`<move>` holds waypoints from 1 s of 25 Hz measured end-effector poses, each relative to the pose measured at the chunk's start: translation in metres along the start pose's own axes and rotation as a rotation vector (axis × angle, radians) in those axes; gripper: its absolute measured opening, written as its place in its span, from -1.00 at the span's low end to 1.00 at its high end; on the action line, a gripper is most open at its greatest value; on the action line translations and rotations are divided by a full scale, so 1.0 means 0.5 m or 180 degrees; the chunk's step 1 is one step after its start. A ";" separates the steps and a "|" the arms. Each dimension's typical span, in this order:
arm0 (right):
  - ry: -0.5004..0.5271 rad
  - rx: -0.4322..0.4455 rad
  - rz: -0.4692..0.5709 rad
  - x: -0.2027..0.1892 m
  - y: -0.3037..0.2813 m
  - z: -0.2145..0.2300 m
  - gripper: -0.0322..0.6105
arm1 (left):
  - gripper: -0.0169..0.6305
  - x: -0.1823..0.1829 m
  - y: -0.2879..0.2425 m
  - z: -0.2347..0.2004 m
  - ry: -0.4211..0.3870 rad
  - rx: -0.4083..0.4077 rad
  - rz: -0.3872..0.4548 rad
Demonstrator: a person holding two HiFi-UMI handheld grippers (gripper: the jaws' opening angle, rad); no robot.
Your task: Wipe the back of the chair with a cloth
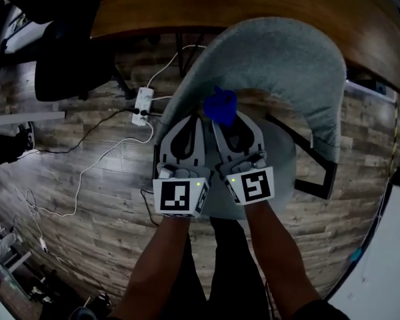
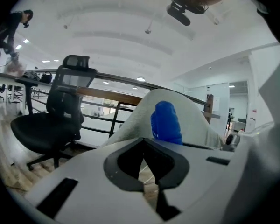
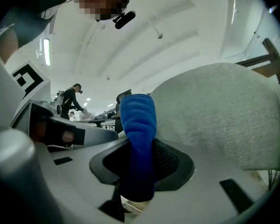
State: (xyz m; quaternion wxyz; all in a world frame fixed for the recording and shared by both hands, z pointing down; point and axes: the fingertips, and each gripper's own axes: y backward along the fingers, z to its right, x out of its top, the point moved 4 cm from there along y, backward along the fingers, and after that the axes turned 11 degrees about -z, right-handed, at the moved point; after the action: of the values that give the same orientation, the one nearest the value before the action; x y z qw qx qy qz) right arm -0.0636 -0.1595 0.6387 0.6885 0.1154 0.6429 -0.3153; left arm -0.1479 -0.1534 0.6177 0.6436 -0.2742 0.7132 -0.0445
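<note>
Right gripper view: we are clamping our right gripper on the blue cloth at frame centre. We are holding the left gripper beside it, jaws together and empty. Beyond, the cloth is sticking up just beside the grey chair back, centre right.

The cloth looks fuzzy, the chair back coarse woven fabric, floor matt wood.

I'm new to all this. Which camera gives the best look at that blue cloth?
The right gripper view: the blue cloth fills its middle, clamped in the right gripper, its weave plain. The head view shows only a small blue bunch by the chair back; the left gripper view shows just its upper part.
</note>
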 end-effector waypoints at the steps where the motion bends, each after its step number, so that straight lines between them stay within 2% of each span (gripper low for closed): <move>1: -0.0008 0.0087 -0.0027 -0.004 -0.011 -0.016 -0.52 | -0.94 -0.004 0.010 -0.014 0.0050 0.0060 0.0008; 5: -0.0065 0.0306 -0.0076 -0.019 -0.040 -0.054 -0.52 | -0.94 -0.010 0.036 -0.042 0.0224 0.0183 0.0071; 11: -0.0029 0.0449 -0.0147 -0.044 -0.083 -0.063 -0.52 | -0.94 -0.022 0.042 -0.052 0.0251 0.0208 0.0105; 20: -0.0088 0.0279 -0.0115 -0.054 -0.108 0.001 -0.52 | -0.94 -0.023 -0.004 -0.036 0.0164 0.0106 0.0061; 25: -0.0175 0.0074 -0.0094 -0.066 -0.110 0.049 -0.52 | -0.94 -0.021 -0.049 -0.010 0.0025 -0.0049 0.0030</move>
State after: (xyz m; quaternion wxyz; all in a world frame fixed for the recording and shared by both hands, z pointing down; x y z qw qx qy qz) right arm -0.0750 -0.2066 0.6875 0.6998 0.1051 0.6216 -0.3360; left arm -0.1440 -0.1710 0.6380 0.6388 -0.2756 0.7173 -0.0372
